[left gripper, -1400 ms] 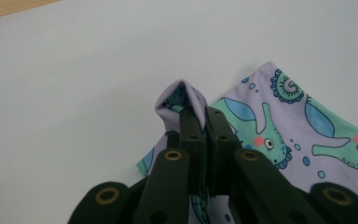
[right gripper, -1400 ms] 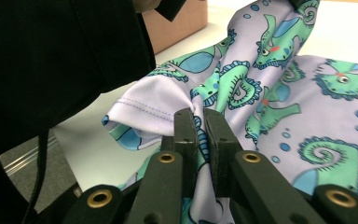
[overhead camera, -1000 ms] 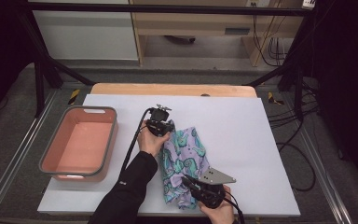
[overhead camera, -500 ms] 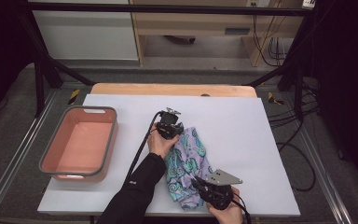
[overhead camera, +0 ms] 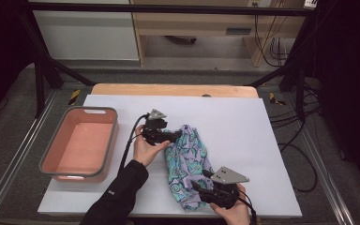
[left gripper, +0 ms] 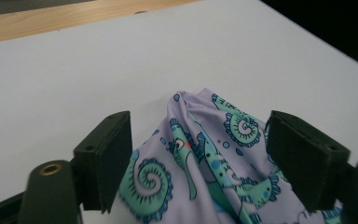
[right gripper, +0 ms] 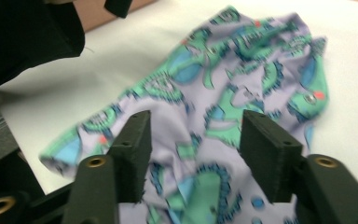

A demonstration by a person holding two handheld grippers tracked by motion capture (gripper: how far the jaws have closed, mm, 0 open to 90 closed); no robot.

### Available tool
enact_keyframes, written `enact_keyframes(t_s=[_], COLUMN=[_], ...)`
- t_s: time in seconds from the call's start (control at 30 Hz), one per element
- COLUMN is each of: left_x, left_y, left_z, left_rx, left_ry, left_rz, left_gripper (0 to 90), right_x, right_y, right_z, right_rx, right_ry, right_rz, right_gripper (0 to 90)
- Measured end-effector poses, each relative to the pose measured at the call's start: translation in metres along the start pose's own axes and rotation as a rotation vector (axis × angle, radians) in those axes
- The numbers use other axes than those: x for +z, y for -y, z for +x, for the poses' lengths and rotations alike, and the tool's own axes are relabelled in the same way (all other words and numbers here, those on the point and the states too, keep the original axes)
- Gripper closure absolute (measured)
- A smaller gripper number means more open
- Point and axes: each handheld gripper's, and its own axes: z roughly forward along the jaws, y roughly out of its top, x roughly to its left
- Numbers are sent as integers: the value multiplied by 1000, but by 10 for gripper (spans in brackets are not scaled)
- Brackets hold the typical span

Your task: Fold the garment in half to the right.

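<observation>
Seahorse-print cloth [overhead camera: 187, 165] lies crumpled on white board, right of pink tub [overhead camera: 80, 146]. Left gripper [left gripper: 198, 161] and right gripper [right gripper: 193, 154] just opening, jaws spread, cloth between, unpinched. Risk: released folds spring back, bunch again.

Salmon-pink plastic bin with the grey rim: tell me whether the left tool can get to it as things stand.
Probably yes. The left tool stands open over the lilac sea-horse print cloth, gripping nothing, and bare white tabletop lies between it and the salmon-pink plastic bin.
</observation>
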Motion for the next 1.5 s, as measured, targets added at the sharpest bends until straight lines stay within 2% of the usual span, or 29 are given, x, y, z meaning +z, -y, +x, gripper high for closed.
enact_keyframes(t_s=[0.07,0.2,0.27,0.37,0.47,0.53,0.63,0.83,1.03,1.13,1.2,1.27,1.33,1.4,1.5], left_x=[-12,-30,-37,-46,-54,-59,-63,-68,-65,-64,-63,-62,-61,-61,-60], left_y=[5,20,28,41,52,60,70,82,87,88,89,90,91,91,91], left_z=[4,12,16,22,25,27,28,29,25,24,25,25,25,26,26], left_rx=[-3,9,-14,-23,-27,-24,-23,-20,-4,5,6,6,9,12,10], left_ry=[-1,-16,-6,-7,-11,-8,-2,8,7,9,8,9,5,9,15], left_rz=[-12,4,3,5,5,5,8,13,27,34,37,40,41,43,45], left_gripper=[157,97,92,78,77,77,77,78,78,78,78,78,78,77,75], right_x=[6,23,32,40,39,34,23,0,-7,-9,-10,-7,2,15,37], right_y=[-8,-20,-22,-20,-15,-14,-13,-3,16,18,15,7,-5,-16,-28], right_z=[4,16,20,20,12,8,2,-19,-34,-39,-42,-46,-52,-57,-65], right_rx=[-14,-40,-52,-59,-53,-38,-26,53,93,92,87,66,61,50,41], right_ry=[-18,-71,-71,-29,-11,3,25,82,110,139,146,139,123,107,91], right_rz=[0,15,36,72,100,109,108,122,177,191,162,108,66,47,44], right_gripper=[373,339,358,486,726,844,881,878,854,765,690,597,542,482,444])
